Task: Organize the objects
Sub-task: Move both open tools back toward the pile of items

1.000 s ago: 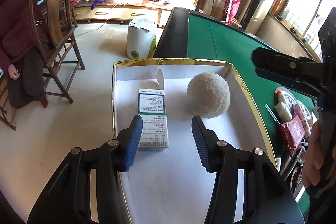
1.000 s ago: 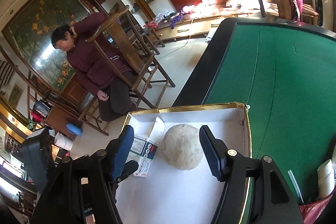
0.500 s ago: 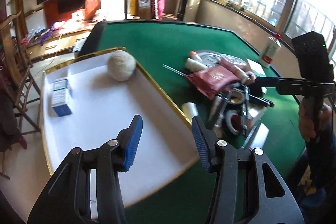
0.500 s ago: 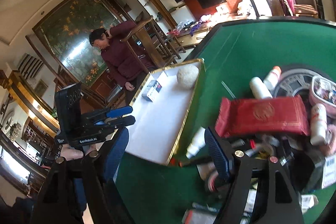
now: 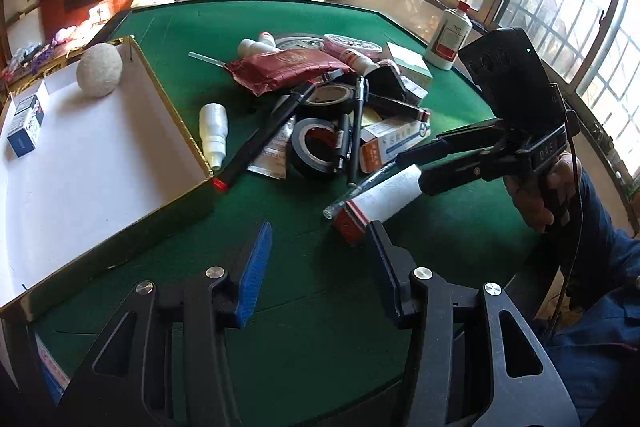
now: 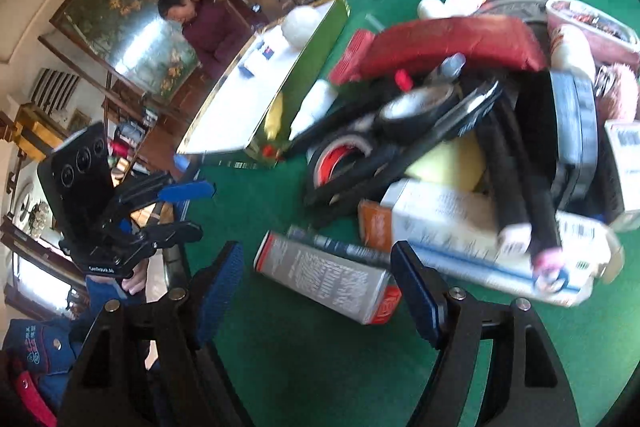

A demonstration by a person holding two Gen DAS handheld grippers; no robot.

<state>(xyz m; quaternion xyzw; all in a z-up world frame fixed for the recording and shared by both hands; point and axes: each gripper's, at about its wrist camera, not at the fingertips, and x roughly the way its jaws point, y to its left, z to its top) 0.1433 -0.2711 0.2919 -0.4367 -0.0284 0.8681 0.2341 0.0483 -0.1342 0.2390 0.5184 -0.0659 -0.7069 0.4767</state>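
A white, gold-rimmed tray (image 5: 120, 155) lies on the green table at the left, holding a pale fuzzy ball (image 5: 99, 69) and a small blue-and-white box (image 5: 25, 126). To its right lies a heap of loose items. My left gripper (image 5: 320, 267) stands open over bare felt, nothing between its fingers. My right gripper (image 6: 320, 283) is open low over a grey-white carton with a red end (image 6: 328, 277), which lies between its fingers, pads apart from it. In the left wrist view the right gripper (image 5: 412, 171) hovers over that carton (image 5: 372, 205).
The heap holds black tape rolls (image 5: 316, 147), a red pouch (image 5: 288, 67), a white bottle (image 5: 214, 131), pens and an orange-and-white box (image 6: 460, 227). A red-capped bottle (image 5: 450, 35) stands at the far right. A person in a maroon top (image 6: 212, 23) sits beyond the tray.
Both grippers have swung away from over the tray to the heap on its right. The right gripper's jaws have widened and it has sunk toward the red-ended carton.
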